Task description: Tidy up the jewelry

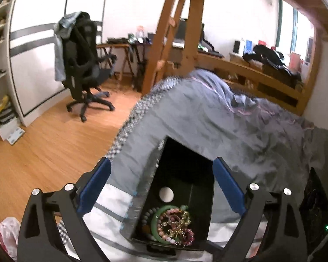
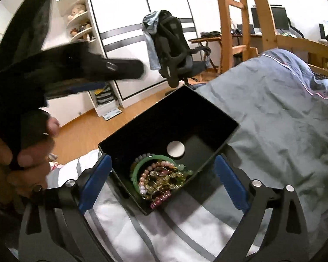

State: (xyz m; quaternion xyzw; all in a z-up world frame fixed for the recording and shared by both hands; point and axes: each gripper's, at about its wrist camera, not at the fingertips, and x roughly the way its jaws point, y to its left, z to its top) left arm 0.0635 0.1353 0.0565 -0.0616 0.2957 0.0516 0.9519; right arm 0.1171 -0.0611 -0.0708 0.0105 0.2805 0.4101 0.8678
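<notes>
An open black box sits on the bed. A pile of jewelry lies in its near corner: a green bangle, pink and gold bead bracelets, rings. A white round spot shows on the box floor. My left gripper is open and empty, its blue pads on either side of the box. My right gripper is open and empty, straddling the box's near end. In the right wrist view the left gripper shows blurred at the upper left, held by a hand.
The box rests on a grey duvet and a white striped sheet. A black flat item lies at the right on the bed. An office chair, a wardrobe, a wooden ladder and wood floor lie beyond.
</notes>
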